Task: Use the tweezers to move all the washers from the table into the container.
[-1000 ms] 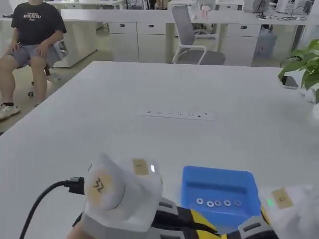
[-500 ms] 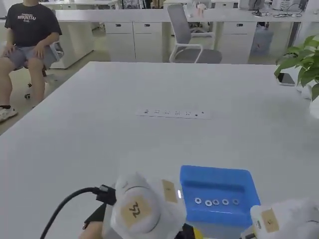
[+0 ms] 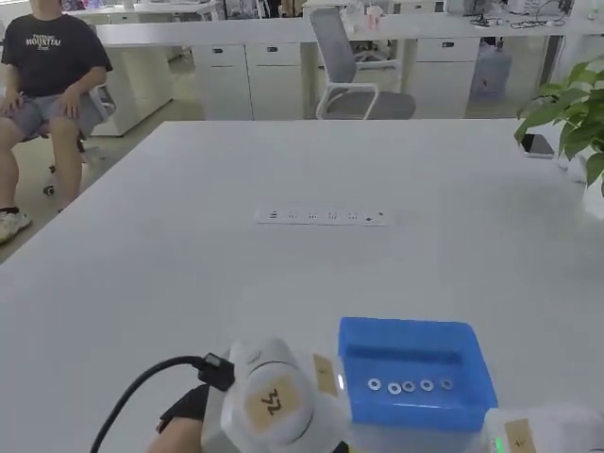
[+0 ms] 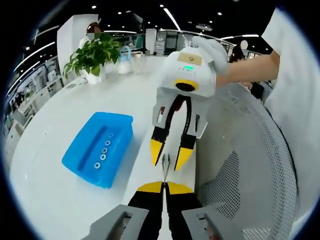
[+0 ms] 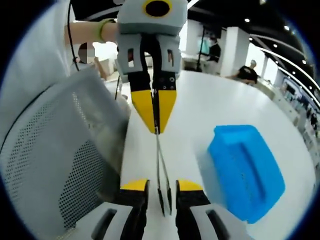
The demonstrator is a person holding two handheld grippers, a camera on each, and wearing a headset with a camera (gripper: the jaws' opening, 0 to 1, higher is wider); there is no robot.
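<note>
Left tool (image 4: pixel 163 186): clenched on the tweezers (image 4: pixel 165 169), yellow tips pressed together, aimed straight at the other tool.
Right tool (image 5: pixel 162 186): released, yellow tips apart on either side of the tweezers' free end, no contact to be seen.
Tweezers: thin and metal, stretched between the two facing tools, over the near edge of the worktop (image 3: pixel 311 160).
Container (image 3: pixel 415 330): blue and rectangular, open on top, standing close to the near edge, right of the middle, just beside the tools.
Washers (image 3: pixel 408 385): five small metal rings in a straight row on the container's floor, close together.
Head view: left tool's white body low at the near edge with a black cable running off to the left; right tool's white body at the near right corner of the picture, green light lit.
Power strip (image 3: pixel 326 216): flat and white, lying in the middle of the worktop, well apart from the container.
Plant (image 3: pixel 571 113): green leaves at the right edge.
Mesh chair back (image 4: pixel 240 170): grey, just beside the tools on the person's side.
Background: a seated person (image 3: pixel 52 66) beyond the far left corner, an office chair (image 3: pixel 349 71) beyond the far edge.
</note>
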